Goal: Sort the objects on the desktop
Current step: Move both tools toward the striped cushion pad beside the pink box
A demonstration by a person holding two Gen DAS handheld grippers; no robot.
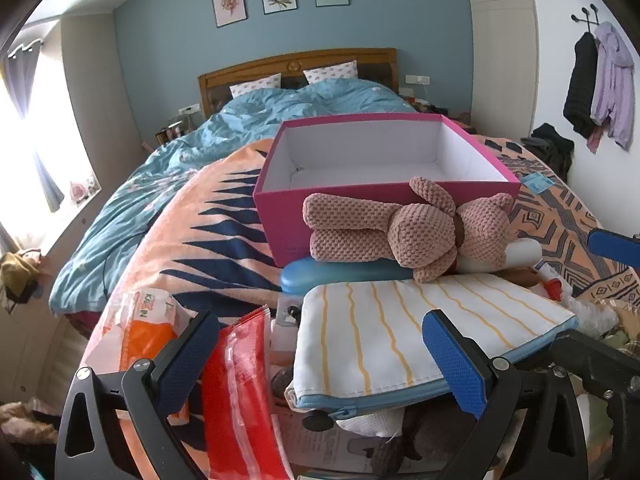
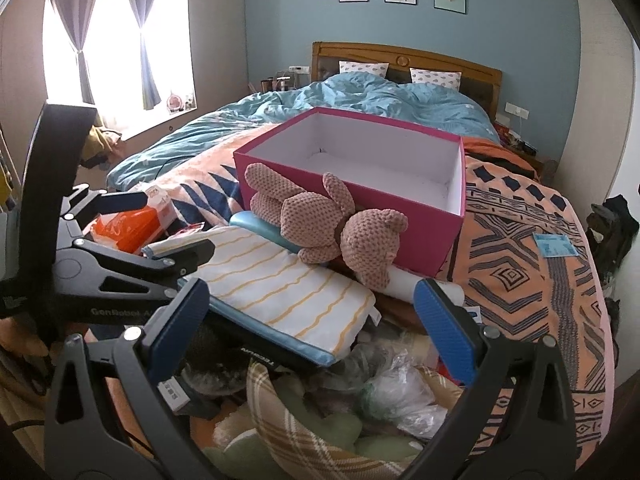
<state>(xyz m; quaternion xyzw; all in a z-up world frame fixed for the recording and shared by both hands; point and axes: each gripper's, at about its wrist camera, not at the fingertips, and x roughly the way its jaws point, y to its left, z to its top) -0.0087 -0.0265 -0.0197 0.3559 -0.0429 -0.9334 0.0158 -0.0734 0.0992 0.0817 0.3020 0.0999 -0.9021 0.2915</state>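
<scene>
An empty pink box (image 1: pixel 280 216) (image 2: pixel 424 236) with a white inside stands on the patterned bedspread. A pink knitted plush (image 1: pixel 420 228) (image 2: pixel 332 228) lies against its near wall, on top of a blue case (image 1: pixel 340 276) and a white bottle (image 1: pixel 524 252). In front lies a white pouch with yellow stripes (image 1: pixel 400 320) (image 2: pixel 280 292). My left gripper (image 1: pixel 320 360) (image 2: pixel 156 226) hovers open just before the pouch, its pads pressing on nothing. My right gripper (image 2: pixel 312 332) is open above a heap of cloth and bags, a little short of the plush.
A red plastic bag (image 1: pixel 240 392) and an orange tissue pack (image 1: pixel 148 332) (image 2: pixel 124 228) lie at the left. A plaid cloth (image 2: pixel 280 400) and a clear crumpled bag (image 2: pixel 400 392) fill the near heap. The blue duvet (image 2: pixel 360 96) lies behind the box.
</scene>
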